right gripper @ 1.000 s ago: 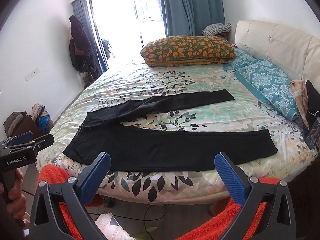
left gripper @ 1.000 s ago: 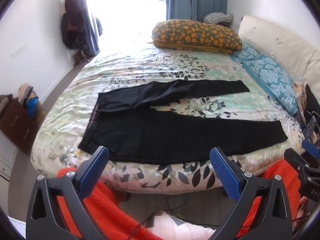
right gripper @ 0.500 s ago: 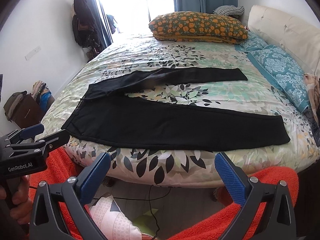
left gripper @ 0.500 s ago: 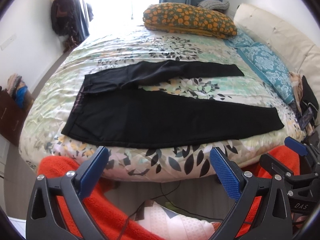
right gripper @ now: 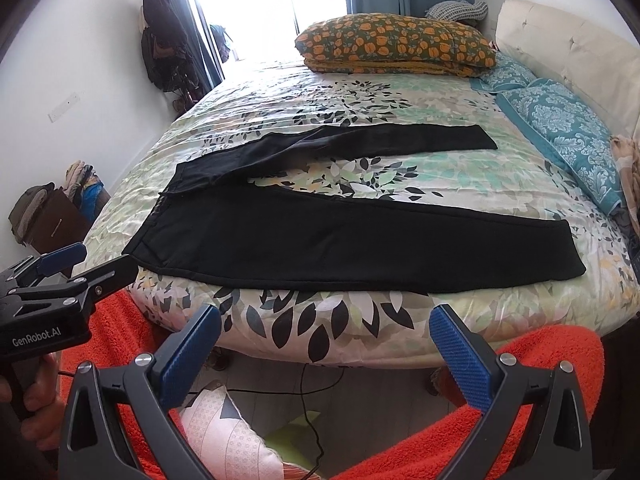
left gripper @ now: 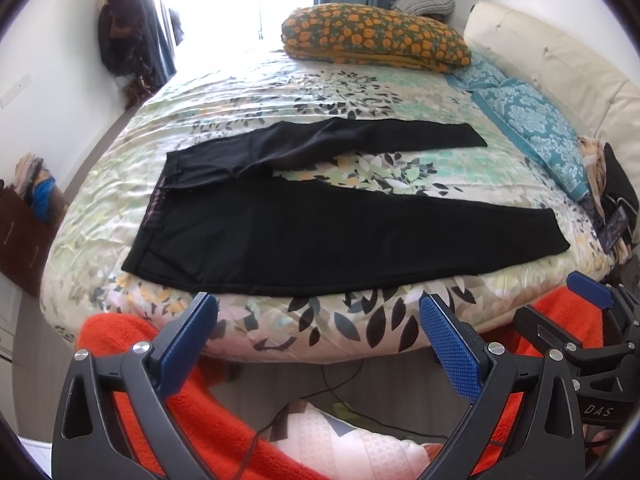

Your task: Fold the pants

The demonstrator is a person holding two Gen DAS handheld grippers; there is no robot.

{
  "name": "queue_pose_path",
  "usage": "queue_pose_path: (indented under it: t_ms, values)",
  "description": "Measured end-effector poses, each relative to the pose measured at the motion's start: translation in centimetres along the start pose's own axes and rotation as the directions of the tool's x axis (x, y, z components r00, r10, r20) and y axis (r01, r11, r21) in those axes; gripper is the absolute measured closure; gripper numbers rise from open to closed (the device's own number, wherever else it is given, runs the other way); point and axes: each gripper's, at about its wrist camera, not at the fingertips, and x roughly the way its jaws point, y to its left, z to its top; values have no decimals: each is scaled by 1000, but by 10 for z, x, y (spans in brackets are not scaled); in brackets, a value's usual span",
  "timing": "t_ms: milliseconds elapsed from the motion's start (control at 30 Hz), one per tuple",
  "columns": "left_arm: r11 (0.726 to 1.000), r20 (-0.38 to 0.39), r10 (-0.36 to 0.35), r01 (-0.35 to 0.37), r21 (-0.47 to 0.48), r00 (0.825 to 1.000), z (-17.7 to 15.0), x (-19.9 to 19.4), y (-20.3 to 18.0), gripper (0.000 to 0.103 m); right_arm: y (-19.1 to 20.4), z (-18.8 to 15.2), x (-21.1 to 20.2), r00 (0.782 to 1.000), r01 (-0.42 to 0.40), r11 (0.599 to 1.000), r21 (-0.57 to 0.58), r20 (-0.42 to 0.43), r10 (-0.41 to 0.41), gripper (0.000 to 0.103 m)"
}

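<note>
Black pants lie flat on the bed, waistband to the left, the two legs spread apart and running to the right; they also show in the right wrist view. My left gripper is open and empty, just short of the bed's near edge, below the near leg. My right gripper is open and empty too, at the same near edge. Each gripper shows at the side of the other's view.
The bed has a floral cover. An orange-flowered pillow lies at the far end, teal pillows and a cream headboard on the right. An orange blanket, a cushion and a cable lie below. A cabinet stands left.
Both grippers have moved forward and tilted down toward the bed's near edge, so the pants look closer and larger. Both stay open. The pants have not moved.
</note>
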Motion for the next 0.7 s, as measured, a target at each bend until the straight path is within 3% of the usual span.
queue_pose_path:
  t_ms: [700]
  values:
    - [1000,-17,7,-7,-13,1000,0,5,4,1,7,1,7,1000,-19,1000,-22,-22,19,0]
